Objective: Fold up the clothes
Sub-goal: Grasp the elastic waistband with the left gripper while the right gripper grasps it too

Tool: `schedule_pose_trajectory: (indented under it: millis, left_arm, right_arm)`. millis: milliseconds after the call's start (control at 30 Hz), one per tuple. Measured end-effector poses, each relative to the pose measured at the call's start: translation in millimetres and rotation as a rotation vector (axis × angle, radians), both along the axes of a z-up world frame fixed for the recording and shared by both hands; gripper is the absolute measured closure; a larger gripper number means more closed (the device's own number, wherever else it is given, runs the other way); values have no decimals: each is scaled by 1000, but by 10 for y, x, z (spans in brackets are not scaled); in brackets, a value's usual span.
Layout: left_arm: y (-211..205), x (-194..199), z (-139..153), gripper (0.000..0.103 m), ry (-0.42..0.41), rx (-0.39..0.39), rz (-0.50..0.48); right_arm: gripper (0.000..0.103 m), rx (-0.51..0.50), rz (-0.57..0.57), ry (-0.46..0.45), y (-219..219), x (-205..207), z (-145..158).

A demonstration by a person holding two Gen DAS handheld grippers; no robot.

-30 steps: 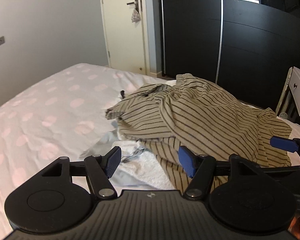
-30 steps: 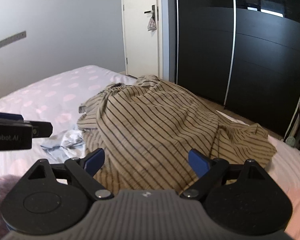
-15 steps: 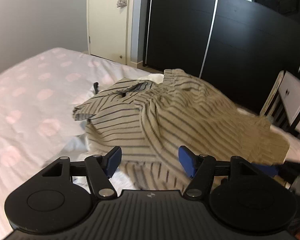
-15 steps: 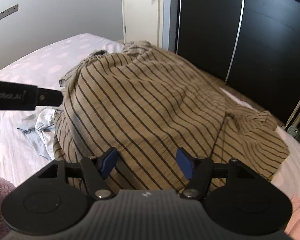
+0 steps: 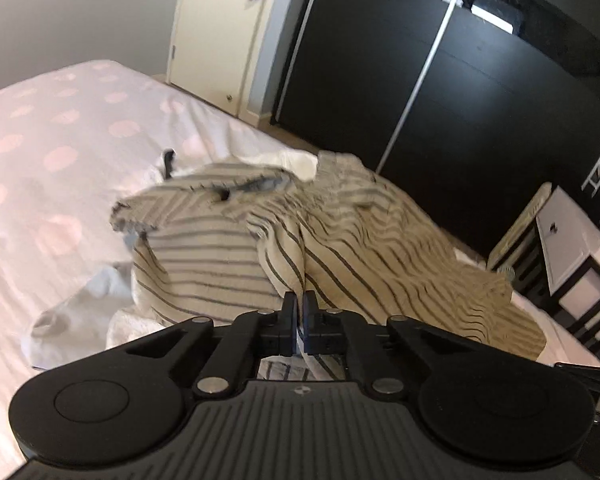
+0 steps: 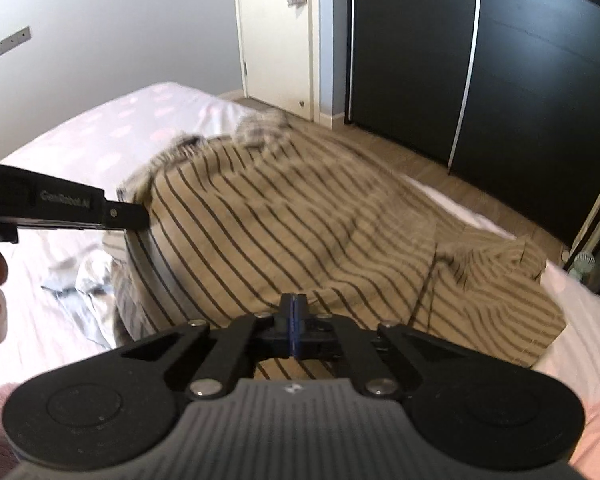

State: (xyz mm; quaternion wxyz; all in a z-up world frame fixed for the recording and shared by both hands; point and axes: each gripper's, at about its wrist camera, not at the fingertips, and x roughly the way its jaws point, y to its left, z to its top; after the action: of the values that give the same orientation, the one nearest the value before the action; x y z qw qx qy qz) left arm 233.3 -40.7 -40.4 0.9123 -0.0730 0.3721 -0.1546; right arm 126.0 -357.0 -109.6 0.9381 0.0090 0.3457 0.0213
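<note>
A tan garment with dark stripes (image 5: 340,248) lies heaped on the bed; it also shows in the right wrist view (image 6: 284,232). My left gripper (image 5: 299,308) is shut on the garment's near edge, with cloth pinched between the pads. My right gripper (image 6: 294,312) is shut on the near edge further right. The left gripper's body shows from the side in the right wrist view (image 6: 68,208), at the garment's left edge.
The bed has a white sheet with pink dots (image 5: 60,152). A pale blue and white cloth (image 5: 84,304) lies under the garment's left side. Black sliding wardrobe doors (image 5: 440,100) and a cream door (image 6: 276,40) stand behind. A white side table (image 5: 572,248) is at right.
Both grippers moved down onto the garment's near edge and closed on it; both were open before. The garment's near edge is now lifted and blurred by motion.
</note>
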Motion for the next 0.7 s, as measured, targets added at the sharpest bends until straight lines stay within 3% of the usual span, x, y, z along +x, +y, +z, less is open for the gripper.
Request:
schedule_pose_trajectory:
  millis: [267, 433, 567, 700]
  left_arm:
    - [532, -338, 638, 103, -155, 38, 150]
    - [971, -580, 1089, 103, -255, 73, 271]
    - [1325, -775, 1449, 103, -334, 102, 370]
    - [1911, -1099, 1696, 103, -382, 195, 526]
  right_arm:
    - [103, 41, 106, -201, 233, -4, 635]
    - [103, 66, 250, -352, 697, -20, 1122]
    - [103, 91, 338, -355, 1083, -29, 1261]
    - [103, 79, 396, -323, 1412, -100, 1202]
